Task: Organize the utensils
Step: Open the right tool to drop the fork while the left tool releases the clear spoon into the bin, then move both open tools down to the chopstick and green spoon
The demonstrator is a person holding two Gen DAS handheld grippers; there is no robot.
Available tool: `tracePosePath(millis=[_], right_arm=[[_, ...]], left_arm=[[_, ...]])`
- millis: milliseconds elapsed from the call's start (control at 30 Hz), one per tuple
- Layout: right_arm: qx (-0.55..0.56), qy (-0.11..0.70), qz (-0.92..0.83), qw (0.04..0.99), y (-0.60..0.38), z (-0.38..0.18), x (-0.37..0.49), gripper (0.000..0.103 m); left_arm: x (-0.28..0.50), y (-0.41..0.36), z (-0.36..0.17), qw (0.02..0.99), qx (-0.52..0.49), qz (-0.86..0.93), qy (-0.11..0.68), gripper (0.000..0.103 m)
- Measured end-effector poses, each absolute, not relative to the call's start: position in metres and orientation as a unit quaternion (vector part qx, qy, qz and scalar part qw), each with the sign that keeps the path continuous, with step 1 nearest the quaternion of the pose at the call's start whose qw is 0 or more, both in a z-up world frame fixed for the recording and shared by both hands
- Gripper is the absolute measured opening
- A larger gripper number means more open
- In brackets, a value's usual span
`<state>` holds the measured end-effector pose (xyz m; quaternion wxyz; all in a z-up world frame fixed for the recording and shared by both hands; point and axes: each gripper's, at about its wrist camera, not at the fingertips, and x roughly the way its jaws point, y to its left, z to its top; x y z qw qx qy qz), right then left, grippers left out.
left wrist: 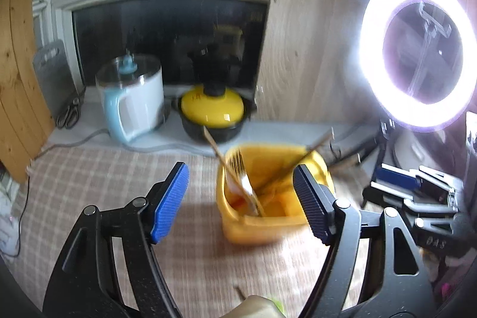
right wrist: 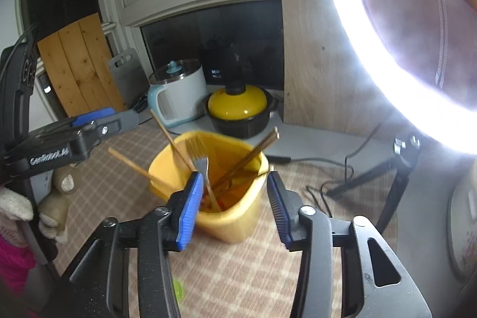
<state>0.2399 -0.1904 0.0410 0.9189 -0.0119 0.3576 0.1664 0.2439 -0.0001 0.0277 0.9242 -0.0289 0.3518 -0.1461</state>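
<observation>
A yellow utensil holder [left wrist: 268,224] stands on the checked tablecloth; it also shows in the right wrist view [right wrist: 229,222]. Inside it are a metal fork [left wrist: 243,173] with tines up and several wooden chopsticks [left wrist: 310,152]. The fork [right wrist: 198,152] and chopsticks [right wrist: 253,152] show in the right wrist view too. My left gripper [left wrist: 241,203] is open and empty, just in front of the holder. My right gripper [right wrist: 235,207] is open and empty, its jaws either side of the holder's near wall. The left gripper [right wrist: 98,121] appears at the left of the right wrist view.
A pale blue kettle [left wrist: 134,103] and a black pot with a yellow lid [left wrist: 213,113] stand on the sill behind. A lit ring light [left wrist: 417,52] on a tripod [right wrist: 384,184] stands at the right with a cable. A small green object [right wrist: 178,291] lies on the cloth near me.
</observation>
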Motion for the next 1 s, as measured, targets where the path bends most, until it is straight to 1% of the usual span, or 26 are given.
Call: tracePosePath(millis=[33,100,167,267,300,367,533,633,767,867,900,1000], right_arm=[[-0.012,0.364,0.164,0.917,-0.191,0.037,0.235,0.044],[-0.009,0.380,0.161,0.911,-0.194,0.028,0.226,0.048],[-0.005,0.393,0.159,0.906,-0.196,0.021,0.218,0.060],[0.002,0.413,0.152,0.898,-0.202,0.006,0.202,0.069],[0.003,0.417,0.148,0.897,-0.203,0.003,0.198,0.071],[0.008,0.431,0.135,0.892,-0.207,-0.005,0.190,0.080],[0.024,0.470,0.119,0.874,-0.220,-0.022,0.178,0.080],[0.029,0.459,0.115,0.881,-0.227,-0.025,0.167,0.080],[0.034,0.451,0.112,0.885,-0.233,-0.027,0.154,0.080],[0.051,0.437,0.128,0.889,-0.237,-0.030,0.143,0.080],[0.053,0.428,0.132,0.892,-0.237,-0.031,0.140,0.080],[0.019,0.410,0.144,0.900,-0.229,-0.035,0.131,0.080]], left_arm=[[0.238,-0.001,0.023,0.920,-0.030,-0.150,0.362,0.080],[0.226,-0.002,0.013,0.909,-0.034,-0.154,0.385,0.082],[0.212,-0.003,0.002,0.902,-0.038,-0.153,0.402,0.082],[0.195,-0.005,-0.015,0.891,-0.039,-0.144,0.430,0.084],[0.192,-0.006,-0.019,0.886,-0.038,-0.141,0.439,0.087],[0.183,-0.010,-0.031,0.874,-0.034,-0.143,0.464,0.087],[0.166,-0.011,-0.056,0.859,-0.032,-0.128,0.494,0.087],[0.158,-0.004,-0.060,0.861,-0.039,-0.124,0.491,0.087],[0.147,0.019,-0.071,0.853,-0.099,-0.123,0.498,0.087],[0.140,0.028,-0.082,0.846,-0.096,-0.106,0.514,0.087],[0.136,0.029,-0.085,0.844,-0.095,-0.105,0.518,0.087],[0.124,0.025,-0.093,0.838,-0.086,-0.109,0.528,0.077]])
